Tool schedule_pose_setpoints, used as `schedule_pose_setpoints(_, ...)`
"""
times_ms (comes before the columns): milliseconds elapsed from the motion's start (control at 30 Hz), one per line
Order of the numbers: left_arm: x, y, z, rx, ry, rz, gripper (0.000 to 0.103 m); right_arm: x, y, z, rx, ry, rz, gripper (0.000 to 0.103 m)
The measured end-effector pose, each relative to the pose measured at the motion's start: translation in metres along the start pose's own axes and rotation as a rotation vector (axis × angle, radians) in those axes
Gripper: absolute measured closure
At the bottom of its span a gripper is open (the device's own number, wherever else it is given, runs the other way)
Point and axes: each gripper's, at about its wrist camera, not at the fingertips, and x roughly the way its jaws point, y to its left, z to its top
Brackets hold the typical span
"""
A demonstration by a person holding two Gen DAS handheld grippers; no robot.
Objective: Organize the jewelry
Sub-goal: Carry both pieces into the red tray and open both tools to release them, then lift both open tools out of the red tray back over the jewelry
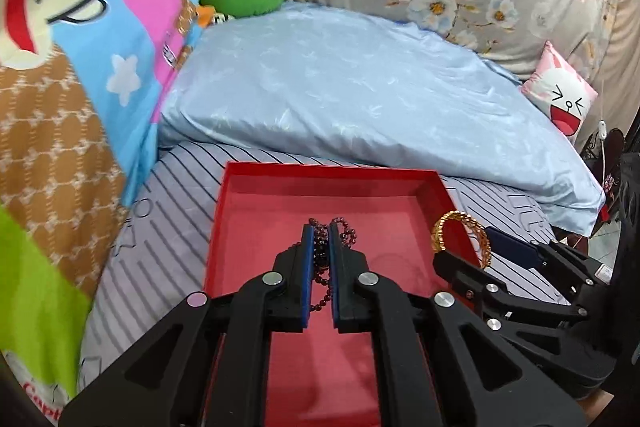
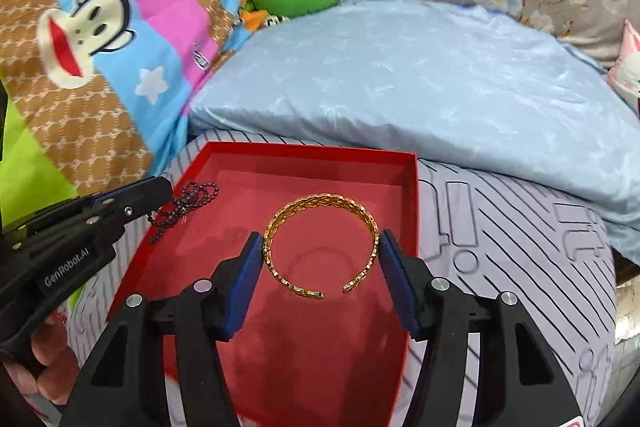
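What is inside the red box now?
The red box looks empty: only its red floor shows. The gold bangle and the bead chain hang above it in the grippers, which cover its near part.

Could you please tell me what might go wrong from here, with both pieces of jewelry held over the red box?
1. The gold bangle is open-ended and pinched only at its sides by the right gripper; squeezing could bend it or let it twist out.
2. The dark bead chain dangles in loops from the shut left gripper, so it might snag the red box wall or land tangled.
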Motion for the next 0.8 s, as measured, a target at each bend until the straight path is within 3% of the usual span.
schedule_pose_setpoints(400,0.059,0.016,0.015,-0.023,0.099,0.032,0.095,0.053,-0.010,0.021,0.018,0.110,-0.007,0.045)
schedule_pose_setpoints(467,0.059,0.016,0.016,-0.020,0.093,0.043,0.087,0.050,-0.010,0.022,0.009,0.093,-0.028,0.040)
schedule_pose_setpoints(533,0.057,0.017,0.018,-0.028,0.077,0.057,0.067,0.045,-0.009,0.023,0.003,0.068,-0.044,0.033)
schedule_pose_setpoints(800,0.030,0.017,0.012,-0.022,0.033,0.095,0.067,0.009,-0.008,0.014,0.002,0.013,-0.033,0.032)
